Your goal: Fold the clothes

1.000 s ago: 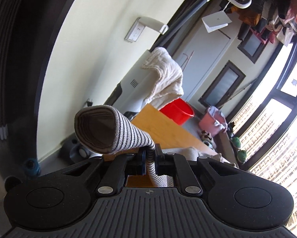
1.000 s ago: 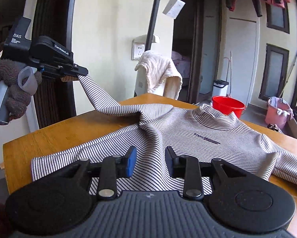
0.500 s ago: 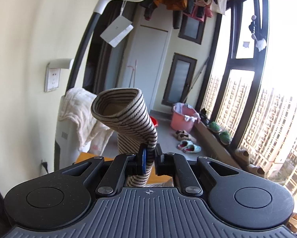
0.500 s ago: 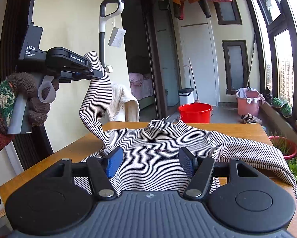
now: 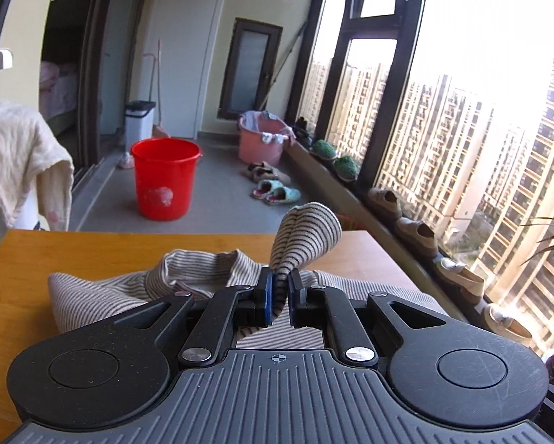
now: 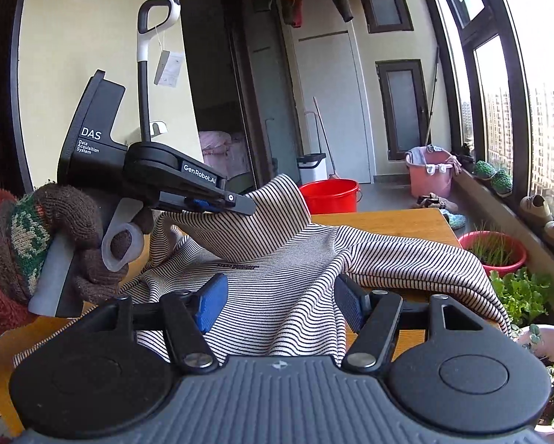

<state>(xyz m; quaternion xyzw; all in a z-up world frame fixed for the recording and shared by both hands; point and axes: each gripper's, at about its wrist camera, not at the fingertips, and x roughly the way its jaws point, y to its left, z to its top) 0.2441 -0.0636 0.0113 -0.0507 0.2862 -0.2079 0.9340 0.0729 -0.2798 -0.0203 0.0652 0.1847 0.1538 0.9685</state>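
A black-and-white striped sweater (image 6: 277, 259) lies on the wooden table (image 6: 388, 222), collar toward the far side. My left gripper (image 6: 252, 207), held by a gloved hand (image 6: 54, 240), is shut on the sweater's left sleeve and holds it lifted over the chest. In the left wrist view the cuff (image 5: 306, 229) sticks up from the left gripper (image 5: 280, 296), with the sweater (image 5: 128, 285) spread on the table (image 5: 36, 259) below. My right gripper (image 6: 280, 296) stands open low over the sweater's near part. A ridge of cloth rises between its fingers, and the pads do not press on it.
On the floor beyond the table stand a red bucket (image 5: 164, 177) and a pink basin (image 5: 260, 140). A cream towel (image 5: 17, 155) hangs at the left. Shoes (image 5: 417, 229) line the window sill, and potted plants (image 6: 499, 251) stand past the table's right edge.
My left gripper has swung the sleeve from the table's left side up and across over the sweater's chest. My right gripper's jaws have spread wider and it has moved closer over the cloth.
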